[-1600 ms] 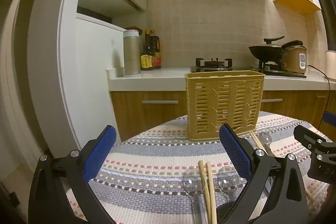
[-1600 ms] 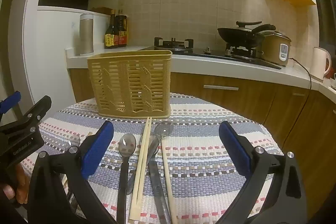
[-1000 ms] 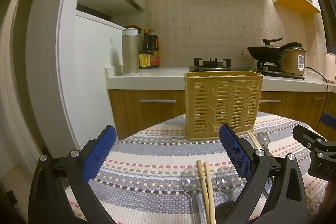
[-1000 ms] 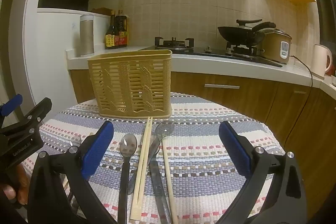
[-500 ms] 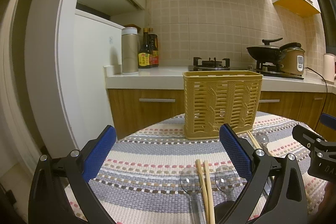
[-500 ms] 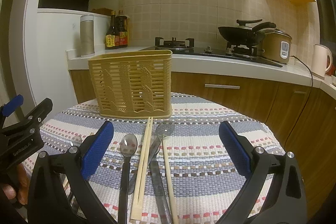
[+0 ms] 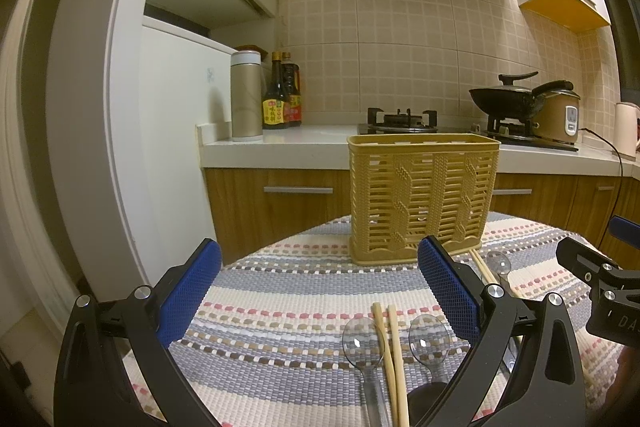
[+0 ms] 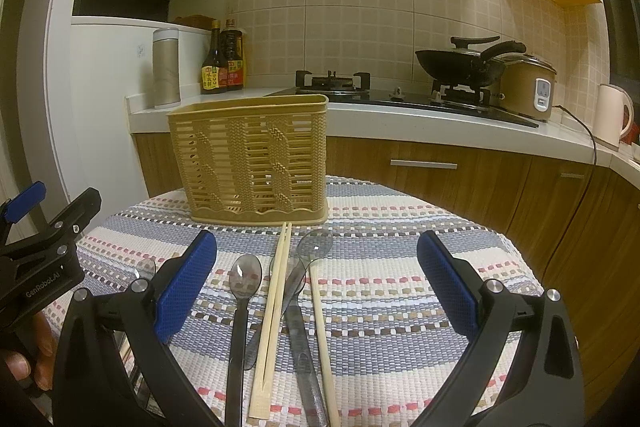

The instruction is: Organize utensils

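Yellow lattice basket (image 8: pixel 250 163) on striped tablecloth (image 8: pixel 400 291) (blue, white, red flecks).

A round table under a striped cloth (image 8: pixel 400 267) carries a basket (image 8: pixel 250 163) at 12 o'clock. Toward 6 o'clock lie a metal spoon (image 8: pixel 240 303), paired chopsticks (image 8: pixel 272 307), clear spoons (image 8: pixel 316 243) and a single chopstick (image 8: pixel 322 339).

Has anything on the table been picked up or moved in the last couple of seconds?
No. Both the left gripper and right gripper stay open and empty, only drifting slightly. The basket, chopsticks and metal spoon lie where they were.
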The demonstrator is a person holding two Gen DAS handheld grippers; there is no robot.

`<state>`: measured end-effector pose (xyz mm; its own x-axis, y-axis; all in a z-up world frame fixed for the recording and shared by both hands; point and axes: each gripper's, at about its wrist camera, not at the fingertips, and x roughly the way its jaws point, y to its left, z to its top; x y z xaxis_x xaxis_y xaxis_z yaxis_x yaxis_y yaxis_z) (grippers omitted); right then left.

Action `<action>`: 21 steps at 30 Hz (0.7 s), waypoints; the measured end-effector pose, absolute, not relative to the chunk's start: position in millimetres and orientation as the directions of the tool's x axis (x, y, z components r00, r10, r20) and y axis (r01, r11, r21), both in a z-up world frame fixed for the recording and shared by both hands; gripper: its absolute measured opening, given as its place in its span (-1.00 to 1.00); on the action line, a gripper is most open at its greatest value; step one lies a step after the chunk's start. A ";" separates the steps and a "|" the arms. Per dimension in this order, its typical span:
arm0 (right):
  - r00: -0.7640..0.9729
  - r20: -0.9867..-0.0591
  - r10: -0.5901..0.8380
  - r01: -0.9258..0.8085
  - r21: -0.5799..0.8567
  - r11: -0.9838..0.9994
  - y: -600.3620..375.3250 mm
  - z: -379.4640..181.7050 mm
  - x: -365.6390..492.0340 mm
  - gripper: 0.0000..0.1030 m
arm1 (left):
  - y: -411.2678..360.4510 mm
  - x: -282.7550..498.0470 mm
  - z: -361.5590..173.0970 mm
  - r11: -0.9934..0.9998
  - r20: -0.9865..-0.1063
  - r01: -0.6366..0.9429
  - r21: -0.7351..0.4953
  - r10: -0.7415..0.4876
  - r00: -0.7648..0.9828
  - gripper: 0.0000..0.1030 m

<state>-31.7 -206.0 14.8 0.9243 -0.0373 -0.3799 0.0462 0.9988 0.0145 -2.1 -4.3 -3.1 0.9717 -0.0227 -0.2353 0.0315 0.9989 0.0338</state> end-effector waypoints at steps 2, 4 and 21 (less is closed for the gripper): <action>0.925 -0.379 -0.037 0.046 0.014 0.999 -205.9 14.7 -31.7 0.85 | -4.3 -2.0 -3.1 0.999 -0.236 0.032 0.034 -0.023 0.971 0.85; 0.924 -0.380 -0.038 0.046 0.013 0.999 -205.7 14.7 -31.4 0.85 | -5.6 -3.1 -3.7 0.999 -0.237 0.032 0.034 -0.023 0.971 0.85; 0.925 -0.379 -0.039 0.045 0.006 0.999 -205.2 14.0 -30.9 0.85 | -5.8 -2.8 -3.3 0.999 -0.241 0.035 0.031 -0.026 0.970 0.85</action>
